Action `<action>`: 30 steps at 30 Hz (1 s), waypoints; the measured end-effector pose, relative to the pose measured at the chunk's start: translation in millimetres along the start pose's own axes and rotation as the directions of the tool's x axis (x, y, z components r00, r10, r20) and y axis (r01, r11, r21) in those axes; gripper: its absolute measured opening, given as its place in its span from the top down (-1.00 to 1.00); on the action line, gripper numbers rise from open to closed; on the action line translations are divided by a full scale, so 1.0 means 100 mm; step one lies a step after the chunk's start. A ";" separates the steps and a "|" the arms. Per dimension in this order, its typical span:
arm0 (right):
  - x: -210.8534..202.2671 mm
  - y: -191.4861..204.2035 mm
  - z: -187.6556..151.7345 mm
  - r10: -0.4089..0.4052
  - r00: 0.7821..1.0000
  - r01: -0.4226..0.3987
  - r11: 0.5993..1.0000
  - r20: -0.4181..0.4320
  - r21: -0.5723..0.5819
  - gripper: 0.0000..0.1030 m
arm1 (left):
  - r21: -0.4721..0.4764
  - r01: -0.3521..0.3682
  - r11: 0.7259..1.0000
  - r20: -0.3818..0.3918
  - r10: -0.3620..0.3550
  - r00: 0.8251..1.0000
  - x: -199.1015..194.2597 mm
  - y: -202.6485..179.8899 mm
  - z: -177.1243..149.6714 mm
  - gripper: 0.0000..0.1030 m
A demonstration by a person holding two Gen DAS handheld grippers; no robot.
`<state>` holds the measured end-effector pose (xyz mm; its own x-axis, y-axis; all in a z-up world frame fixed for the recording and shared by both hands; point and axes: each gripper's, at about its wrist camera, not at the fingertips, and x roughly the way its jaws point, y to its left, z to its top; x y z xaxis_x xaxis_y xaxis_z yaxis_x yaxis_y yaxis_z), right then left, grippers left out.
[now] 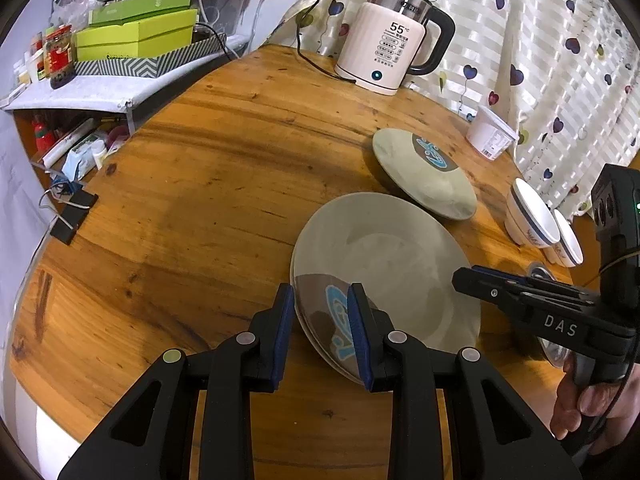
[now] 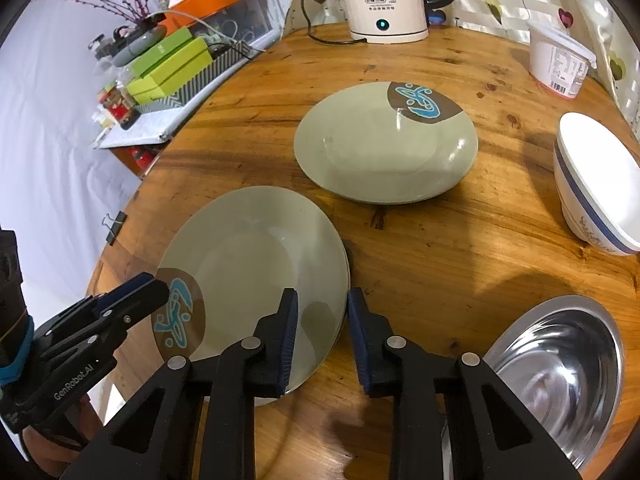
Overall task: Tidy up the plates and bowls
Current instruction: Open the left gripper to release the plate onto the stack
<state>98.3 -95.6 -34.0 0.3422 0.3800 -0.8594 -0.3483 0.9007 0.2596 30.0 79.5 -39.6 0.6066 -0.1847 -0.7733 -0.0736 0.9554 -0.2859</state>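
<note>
From my left wrist, my left gripper [image 1: 322,330] straddles the near plate's [image 1: 394,256] rim at six o'clock, pads apart, not pressing. From my right wrist, my right gripper [image 2: 322,334] stands parted over that plate's [image 2: 256,256] edge; a second plate [image 2: 380,148] lies at twelve o'clock.

Both plates, near [image 2: 256,264] and far [image 2: 386,144], are pale sage green with a brown rim patch bearing a turquoise squiggle; the right bowl [image 2: 596,184] is white, banded navy. The kettle [image 1: 384,48] is cream with a black handle; the curtain [image 1: 560,40] is white-striped, dotted with purple hearts.
</note>
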 end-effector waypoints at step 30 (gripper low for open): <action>-0.47 -0.27 0.06 0.019 0.992 -0.032 0.995 0.127 0.096 -0.14 | 0.072 0.023 0.997 0.059 -0.028 0.998 -0.15 -0.24 0.30 0.44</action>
<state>96.5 -136.5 1.7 0.4438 0.4210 -0.7911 -0.2734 0.9043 0.3278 46.5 66.2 -3.6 0.6540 -0.1971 -0.7304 -0.0026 0.9649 -0.2627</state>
